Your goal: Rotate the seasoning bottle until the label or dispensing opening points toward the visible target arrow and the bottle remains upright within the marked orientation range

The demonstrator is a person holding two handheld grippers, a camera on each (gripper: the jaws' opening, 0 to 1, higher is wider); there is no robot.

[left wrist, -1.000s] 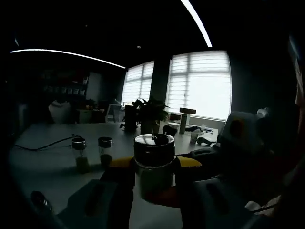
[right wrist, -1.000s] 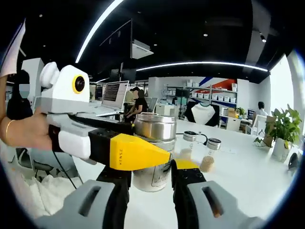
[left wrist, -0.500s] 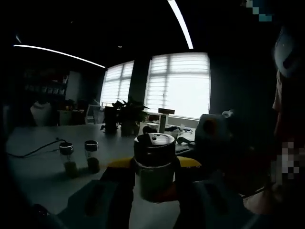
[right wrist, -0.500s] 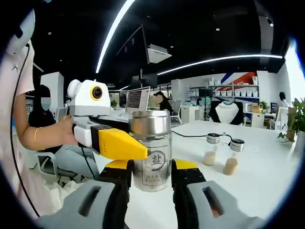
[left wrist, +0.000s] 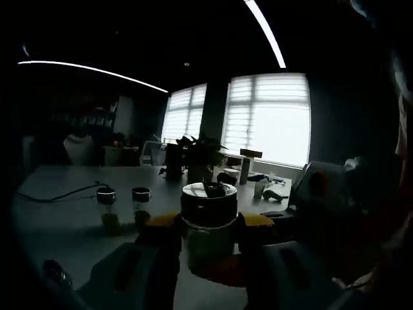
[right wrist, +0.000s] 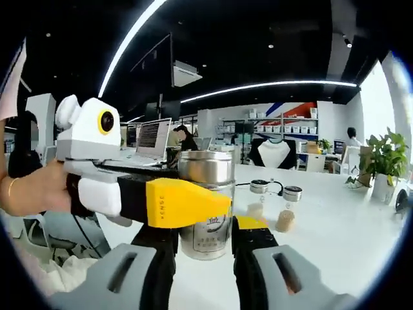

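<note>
While left tongs [right wrist: 193, 203] cross bottle [right wrist: 207, 206], jars [right wrist: 274, 205] behind

The seasoning bottle [right wrist: 207, 205] stands upright on the white table [right wrist: 335, 239] (steel cap, printed label facing the right gripper view).

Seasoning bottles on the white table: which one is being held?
The large steel-capped seasoning bottle, label with dark characters, sits between the right gripper jaws, with the left gripper across it. The two small glass bottles stand apart behind, untouched.
</note>
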